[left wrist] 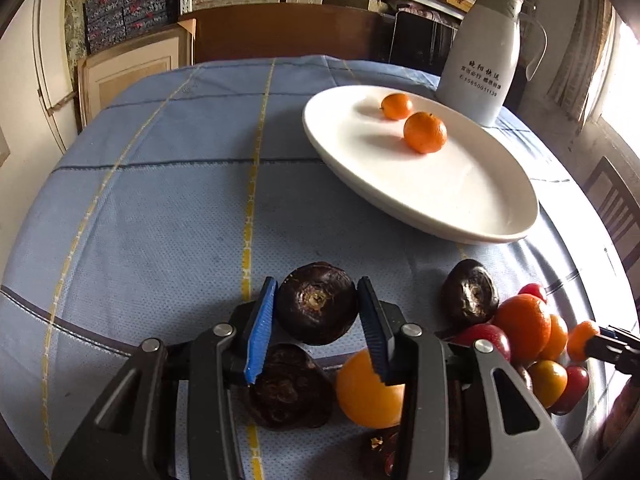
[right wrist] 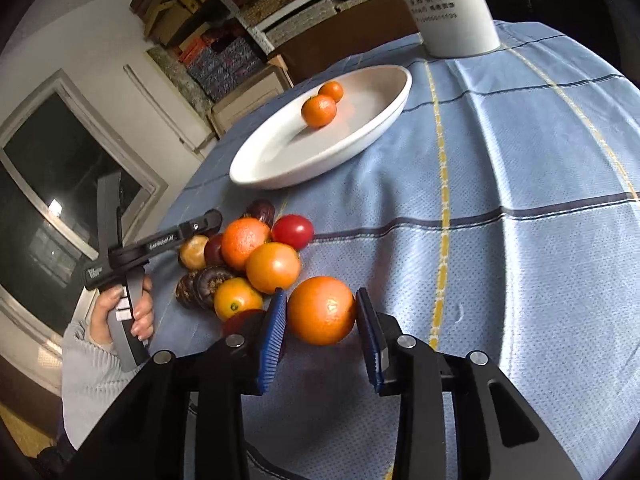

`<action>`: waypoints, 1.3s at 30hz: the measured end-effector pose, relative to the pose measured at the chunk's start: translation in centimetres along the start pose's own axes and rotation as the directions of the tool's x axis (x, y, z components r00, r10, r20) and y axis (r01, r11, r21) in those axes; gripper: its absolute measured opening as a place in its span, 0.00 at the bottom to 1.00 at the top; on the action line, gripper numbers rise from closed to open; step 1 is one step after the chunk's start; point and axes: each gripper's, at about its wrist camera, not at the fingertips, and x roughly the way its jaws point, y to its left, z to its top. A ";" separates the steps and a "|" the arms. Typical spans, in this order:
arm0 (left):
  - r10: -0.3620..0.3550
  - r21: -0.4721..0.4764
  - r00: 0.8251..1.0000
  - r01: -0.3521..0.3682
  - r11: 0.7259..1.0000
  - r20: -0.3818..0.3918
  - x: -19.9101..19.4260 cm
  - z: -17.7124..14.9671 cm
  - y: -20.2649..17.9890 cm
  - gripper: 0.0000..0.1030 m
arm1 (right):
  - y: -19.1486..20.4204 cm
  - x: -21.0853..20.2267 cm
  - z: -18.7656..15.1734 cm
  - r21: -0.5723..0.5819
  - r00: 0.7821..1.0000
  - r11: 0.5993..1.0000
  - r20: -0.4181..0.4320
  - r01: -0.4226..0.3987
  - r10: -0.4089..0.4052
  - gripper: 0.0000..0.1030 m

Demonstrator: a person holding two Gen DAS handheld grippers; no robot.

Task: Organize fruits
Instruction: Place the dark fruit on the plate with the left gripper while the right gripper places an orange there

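With the left gripper [left wrist: 316, 322] clamped on a dark fruit [left wrist: 316, 304] and the right gripper [right wrist: 320, 334] clamped on an orange [right wrist: 321, 310] beside the pile, lift straight, then set each gently on the white plate [right wrist: 280, 168].

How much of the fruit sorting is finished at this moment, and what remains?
Done: two small oranges lie on the white plate. In hand: the left gripper is shut on a dark water chestnut, and the right gripper is shut on an orange. Left: most of the pile of oranges, red fruits and dark chestnuts sits on the tablecloth, so the job is at an early stage.
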 end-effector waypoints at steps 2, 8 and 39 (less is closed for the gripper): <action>-0.016 -0.010 1.000 0.016 1.000 0.027 -0.7 0.1 0.0 0.39 | -0.3 -0.2 0.1 0.014 1.000 1.000 0.013 0.002 -0.002 0.34; -0.052 -0.003 0.993 0.052 0.999 0.102 -2.8 1.4 -1.5 0.39 | -0.3 -0.8 1.6 0.019 0.998 0.999 0.064 0.025 -0.027 0.35; 0.043 -0.021 0.996 -0.042 0.999 0.075 -0.5 3.7 -2.1 0.61 | 3.3 4.8 9.7 -0.096 0.989 0.988 0.096 0.122 -0.113 0.51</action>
